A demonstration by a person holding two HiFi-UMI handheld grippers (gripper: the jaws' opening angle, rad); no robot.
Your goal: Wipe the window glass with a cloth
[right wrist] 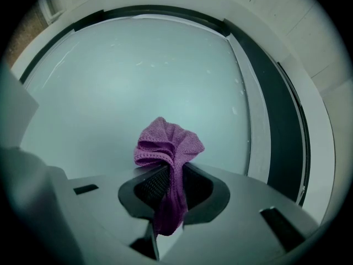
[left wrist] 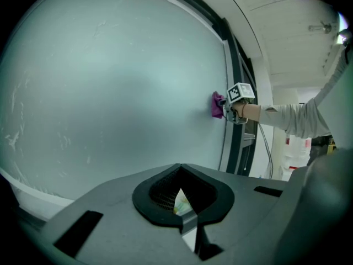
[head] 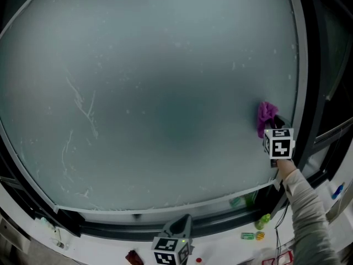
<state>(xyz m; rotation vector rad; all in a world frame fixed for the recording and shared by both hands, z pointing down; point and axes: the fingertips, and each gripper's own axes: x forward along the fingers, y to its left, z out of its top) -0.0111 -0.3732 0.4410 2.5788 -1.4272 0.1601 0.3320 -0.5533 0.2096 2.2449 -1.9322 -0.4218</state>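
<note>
The window glass (head: 154,93) is a large frosted pane that fills the head view. A bunched purple cloth (head: 266,116) is pressed to the pane near its right edge. My right gripper (head: 274,127), carrying its marker cube, is shut on the cloth. In the right gripper view the cloth (right wrist: 165,145) bulges out above the jaws against the glass (right wrist: 138,76), with a tail hanging down between them. My left gripper (head: 179,229) hangs low at the bottom centre, away from the glass. Its jaws (left wrist: 185,203) are shut with nothing between them. From there the cloth (left wrist: 217,105) shows far off.
A dark window frame (head: 306,93) runs down just right of the cloth. White streaks (head: 83,106) mark the left part of the pane. On the sill below lie a green bottle (head: 263,221), small yellow-green items (head: 251,236) and a red object (head: 134,256).
</note>
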